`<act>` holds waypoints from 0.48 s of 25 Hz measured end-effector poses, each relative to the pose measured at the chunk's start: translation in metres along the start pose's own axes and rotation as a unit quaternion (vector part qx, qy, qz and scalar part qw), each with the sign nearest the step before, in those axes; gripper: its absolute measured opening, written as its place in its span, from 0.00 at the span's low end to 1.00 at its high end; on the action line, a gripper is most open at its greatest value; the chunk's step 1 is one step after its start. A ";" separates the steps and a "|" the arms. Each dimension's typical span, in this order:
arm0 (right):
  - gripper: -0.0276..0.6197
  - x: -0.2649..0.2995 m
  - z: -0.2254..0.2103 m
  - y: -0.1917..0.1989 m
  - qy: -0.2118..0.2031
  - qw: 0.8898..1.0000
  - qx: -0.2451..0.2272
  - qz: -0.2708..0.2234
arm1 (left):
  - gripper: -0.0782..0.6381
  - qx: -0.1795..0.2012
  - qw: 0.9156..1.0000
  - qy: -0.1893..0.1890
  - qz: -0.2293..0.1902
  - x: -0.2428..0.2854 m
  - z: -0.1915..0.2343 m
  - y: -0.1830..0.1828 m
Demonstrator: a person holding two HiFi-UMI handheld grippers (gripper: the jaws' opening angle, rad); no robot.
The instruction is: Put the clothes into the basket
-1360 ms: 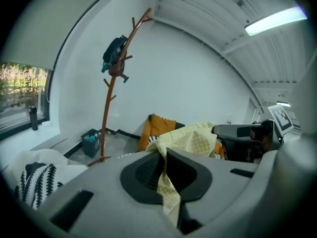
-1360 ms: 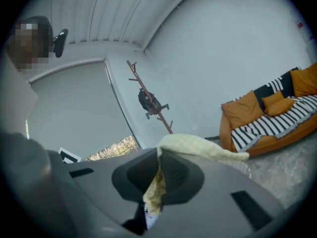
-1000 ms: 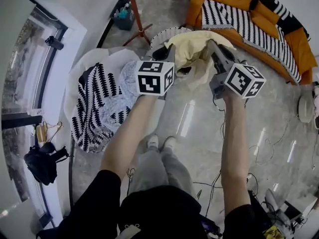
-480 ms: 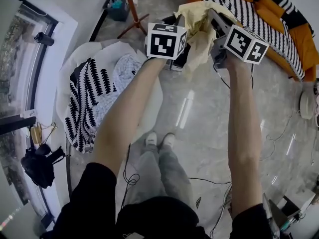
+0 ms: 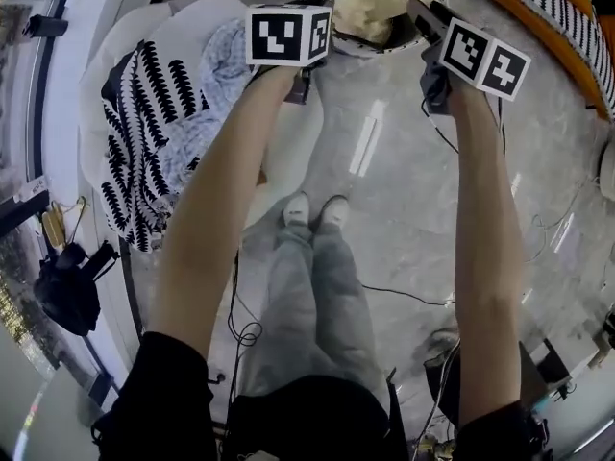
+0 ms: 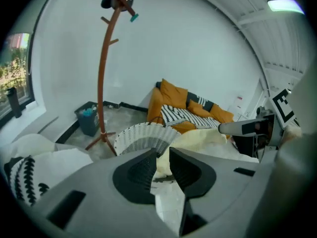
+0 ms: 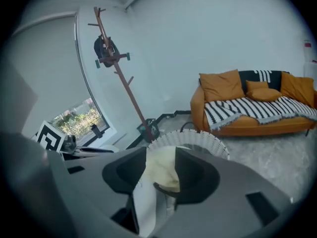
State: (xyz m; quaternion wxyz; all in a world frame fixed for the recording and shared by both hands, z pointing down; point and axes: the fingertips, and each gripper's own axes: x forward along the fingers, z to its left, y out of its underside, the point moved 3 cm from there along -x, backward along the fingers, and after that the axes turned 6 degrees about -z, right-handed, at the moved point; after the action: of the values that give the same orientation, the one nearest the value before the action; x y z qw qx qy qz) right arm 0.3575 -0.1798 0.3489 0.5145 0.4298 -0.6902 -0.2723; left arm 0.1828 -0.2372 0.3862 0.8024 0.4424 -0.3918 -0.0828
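Both my claws are opening over the round white woven basket (image 7: 198, 140). The soft, crumpled pale-yellow cloth (image 7: 163, 175) lies loose between my right claw (image 7: 161, 160) pads, just beyond my left claw (image 6: 163, 156), and slumps into the basket.

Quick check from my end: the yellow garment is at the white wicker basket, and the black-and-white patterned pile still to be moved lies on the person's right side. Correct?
Not quite. The black-and-white patterned pile lies on the person's left side, not the right; the head view shows it. The yellow garment is indeed at the white wicker basket.
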 end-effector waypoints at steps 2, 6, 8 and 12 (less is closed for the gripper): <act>0.29 -0.002 -0.001 0.026 0.012 1.000 0.012 0.004 | 0.20 -0.005 1.000 -0.016 0.007 -0.010 0.017 0.026; 0.28 0.002 0.020 0.055 -0.004 0.999 0.035 0.002 | 0.20 -0.015 0.999 -0.048 -0.005 -0.044 0.052 0.058; 0.28 0.008 0.036 0.068 -0.017 0.999 0.032 0.008 | 0.20 -0.039 0.997 -0.065 -0.021 -0.063 0.071 0.072; 0.27 0.025 0.080 0.110 -0.051 0.998 0.030 0.025 | 0.20 -0.054 0.992 -0.108 -0.021 -0.112 0.115 0.119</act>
State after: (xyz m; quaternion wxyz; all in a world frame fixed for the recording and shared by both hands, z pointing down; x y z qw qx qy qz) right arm 0.2446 -0.1534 0.4250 0.4718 0.4134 -0.7340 -0.2602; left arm 0.0011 -0.1867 0.4512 0.7759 0.3954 -0.4619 -0.1679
